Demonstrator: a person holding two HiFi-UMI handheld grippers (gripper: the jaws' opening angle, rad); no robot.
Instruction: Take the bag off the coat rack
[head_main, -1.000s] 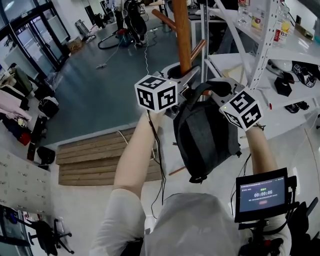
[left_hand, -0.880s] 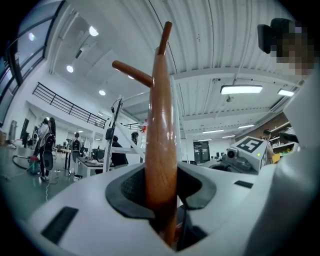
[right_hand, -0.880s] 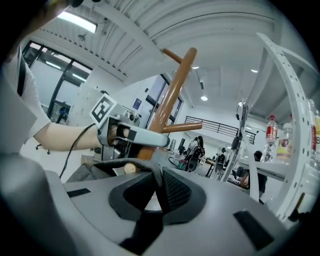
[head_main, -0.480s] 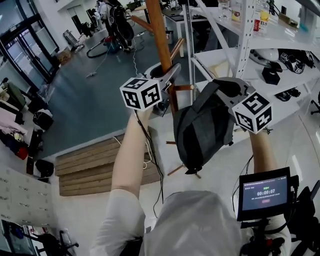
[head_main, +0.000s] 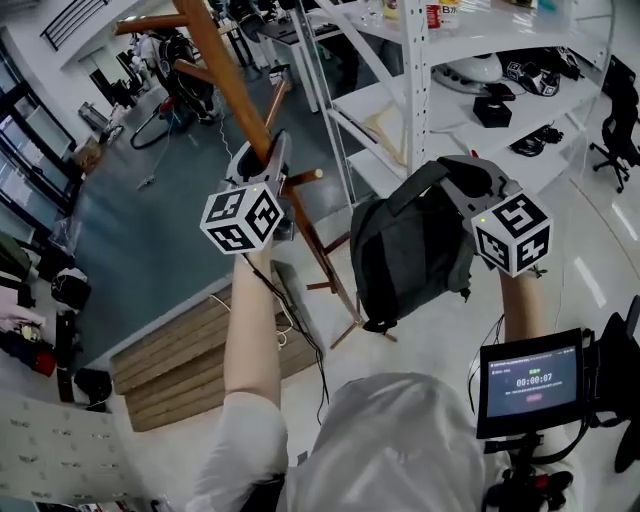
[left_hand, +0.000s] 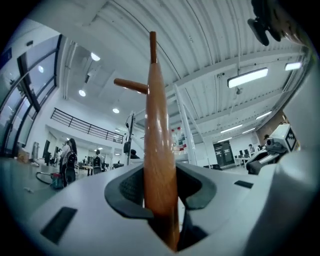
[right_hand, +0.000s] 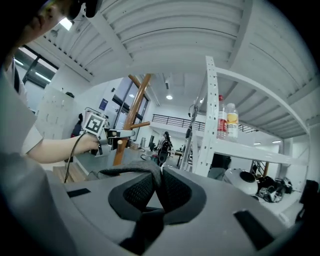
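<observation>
Two holds are seen: the bag (head_main: 410, 255) is hung by its strap (head_main: 418, 186) from the right gripper (head_main: 452, 172), whose jaws are shut on that strap, clear of the coat rack (head_main: 318, 258) and beside it, long axis upright, bottom towards the floor (head_main: 450, 335), while the rack's pole (head_main: 225, 70) is clamped by the left gripper (head_main: 268, 160).

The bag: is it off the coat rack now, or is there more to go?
Done: the bag hangs clear of the coat rack, touching none of its pegs.
In hand: the right gripper is clamped on the bag's strap and carries it, while the left gripper grips the rack's pole, probably to steady it.
Left: likely only releasing the pole and setting the bag down somewhere.
</observation>
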